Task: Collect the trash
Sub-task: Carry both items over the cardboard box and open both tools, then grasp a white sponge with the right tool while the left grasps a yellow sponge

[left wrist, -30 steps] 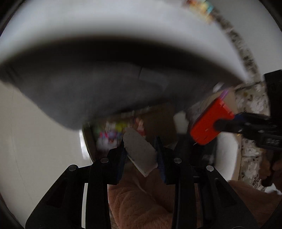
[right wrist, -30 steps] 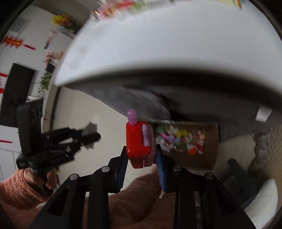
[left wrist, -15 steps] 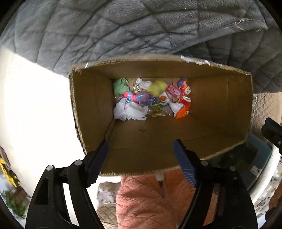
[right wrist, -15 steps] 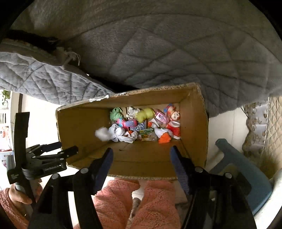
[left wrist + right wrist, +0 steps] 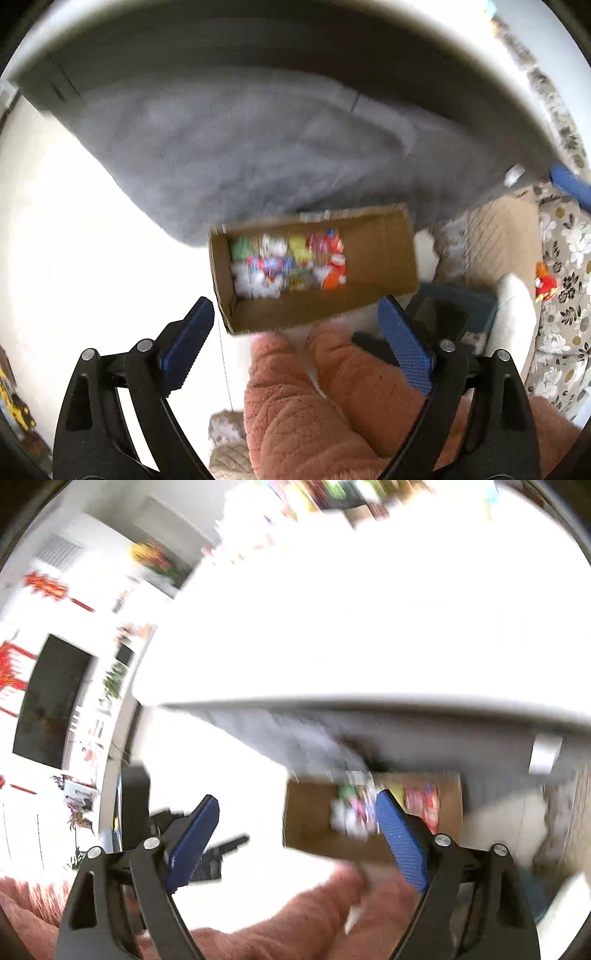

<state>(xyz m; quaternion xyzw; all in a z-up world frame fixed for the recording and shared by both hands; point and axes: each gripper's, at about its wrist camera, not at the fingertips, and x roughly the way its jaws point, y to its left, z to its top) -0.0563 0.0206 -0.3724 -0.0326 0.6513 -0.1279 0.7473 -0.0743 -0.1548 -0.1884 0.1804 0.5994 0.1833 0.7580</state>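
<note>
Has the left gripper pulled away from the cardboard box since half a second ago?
Yes. In the left wrist view the cardboard box now looks smaller and sits wholly beyond the left gripper, whose opening jaws hold nothing, so it has backed up and away.

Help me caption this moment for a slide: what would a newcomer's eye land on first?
First the open cardboard box on the pale floor, with bright mixed trash heaped at one end. Behind it hangs a grey quilted blanket under a white table edge. In front, the left gripper and the right gripper have jaws opening with nothing between them, above knees in fuzzy pink trousers.
</note>
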